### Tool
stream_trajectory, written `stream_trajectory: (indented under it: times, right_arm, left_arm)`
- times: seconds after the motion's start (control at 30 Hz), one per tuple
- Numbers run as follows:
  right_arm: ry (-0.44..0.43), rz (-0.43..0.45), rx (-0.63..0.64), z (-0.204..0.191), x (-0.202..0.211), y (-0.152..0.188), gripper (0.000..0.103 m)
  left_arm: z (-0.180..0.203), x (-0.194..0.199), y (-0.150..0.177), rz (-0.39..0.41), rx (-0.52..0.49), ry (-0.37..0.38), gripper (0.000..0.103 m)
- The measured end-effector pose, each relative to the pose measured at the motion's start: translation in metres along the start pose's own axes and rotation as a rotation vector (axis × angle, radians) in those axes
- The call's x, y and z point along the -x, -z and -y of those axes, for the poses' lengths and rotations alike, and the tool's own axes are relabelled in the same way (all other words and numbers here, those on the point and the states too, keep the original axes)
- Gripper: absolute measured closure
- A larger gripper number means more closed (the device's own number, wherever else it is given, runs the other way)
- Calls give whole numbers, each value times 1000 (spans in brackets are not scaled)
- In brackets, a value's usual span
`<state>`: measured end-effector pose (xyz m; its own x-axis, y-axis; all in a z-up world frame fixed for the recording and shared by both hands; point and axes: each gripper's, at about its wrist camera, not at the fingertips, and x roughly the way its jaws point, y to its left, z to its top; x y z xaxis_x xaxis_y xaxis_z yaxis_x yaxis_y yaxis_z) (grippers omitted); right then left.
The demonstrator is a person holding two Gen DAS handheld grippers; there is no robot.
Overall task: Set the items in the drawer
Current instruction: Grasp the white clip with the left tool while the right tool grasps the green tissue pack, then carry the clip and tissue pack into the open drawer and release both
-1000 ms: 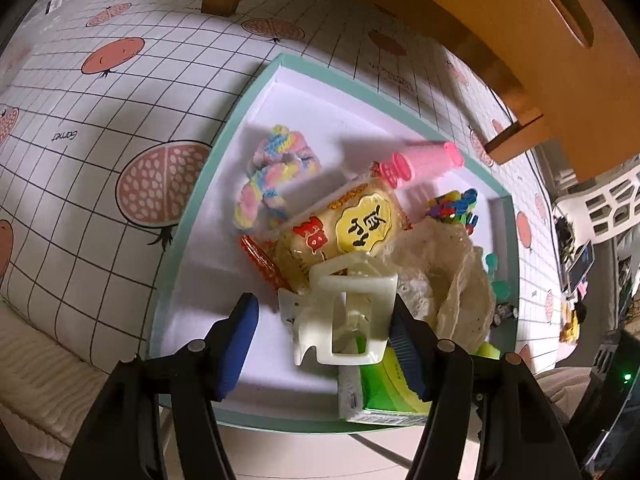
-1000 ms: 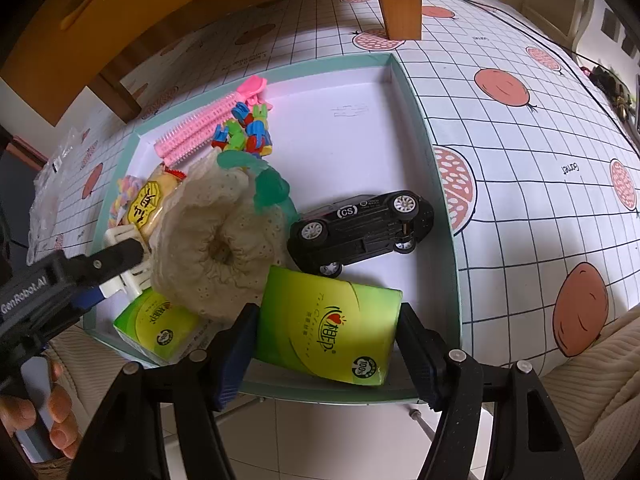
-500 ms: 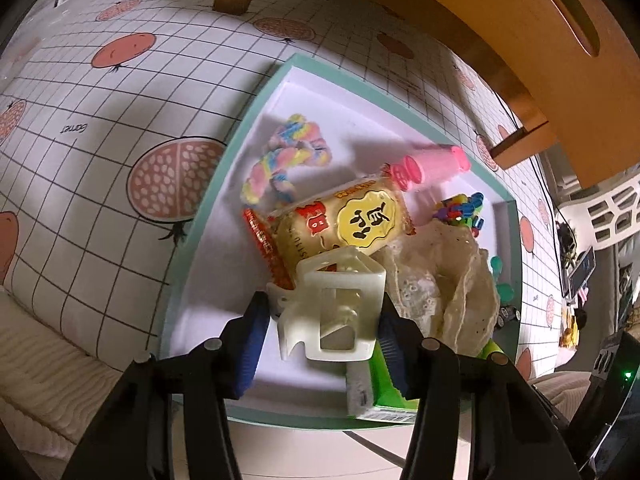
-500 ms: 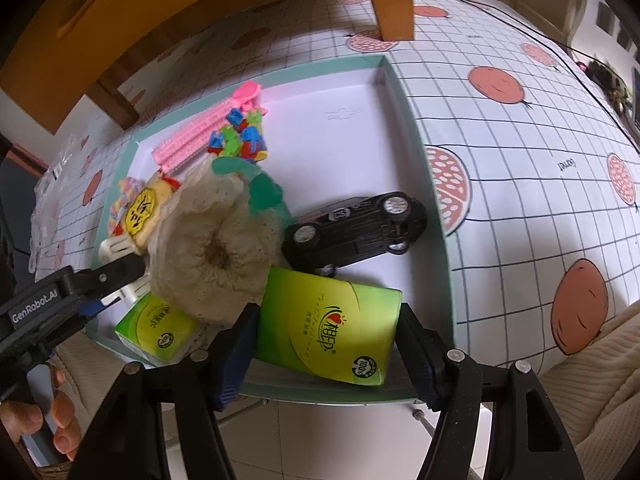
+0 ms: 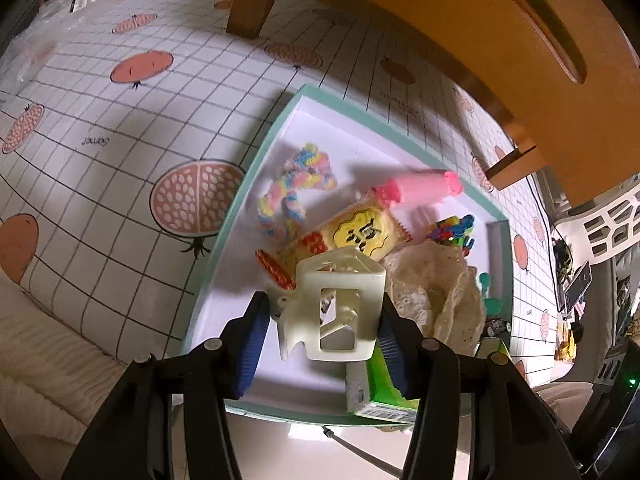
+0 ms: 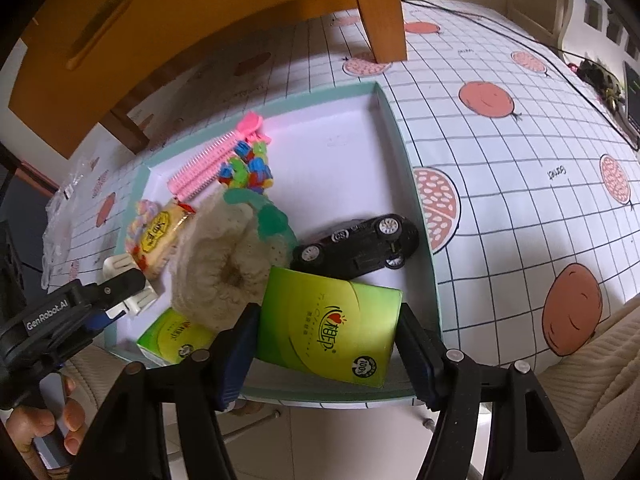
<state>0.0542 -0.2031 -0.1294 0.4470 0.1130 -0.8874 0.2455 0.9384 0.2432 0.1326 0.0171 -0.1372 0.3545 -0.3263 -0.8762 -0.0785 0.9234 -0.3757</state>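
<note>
A teal-rimmed white tray lies on a pomegranate-print tablecloth and holds several items. My left gripper is shut on a cream hair claw clip over the tray's near left corner. In the right wrist view that clip shows at the left, beside a snack packet. My right gripper is shut on a green carton at the tray's near edge. Just beyond the carton lies a black toy car.
In the tray are a cream lace scrunchie, a pink comb, a pastel rope, coloured clips and a second green carton. A wooden front with a slot handle overhangs the far side. A hand holds the left gripper.
The left fingers have come together onto the hair clip, which now sits a little higher over the tray. The right gripper keeps the green carton in about the same place.
</note>
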Motion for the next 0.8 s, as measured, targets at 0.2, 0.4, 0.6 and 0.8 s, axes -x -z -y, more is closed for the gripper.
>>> stream_trajectory:
  times: [0.2,0.4,0.6,0.8]
  right_arm:
    - [-15,40,31,-12,16,-2,34]
    - [-65,130,54,-29,55,-19,34]
    - [-146,304,88,-55,127,-65,34]
    - [-164,437,152,-85,188,-120,34]
  left_arm:
    - [-1,20,0,37,-7,18,49]
    - [16,59,-13,130,-38,72,49]
    - [43,131,-47,306,-90,170,49]
    - [78,197,-97,440,-168,226,49]
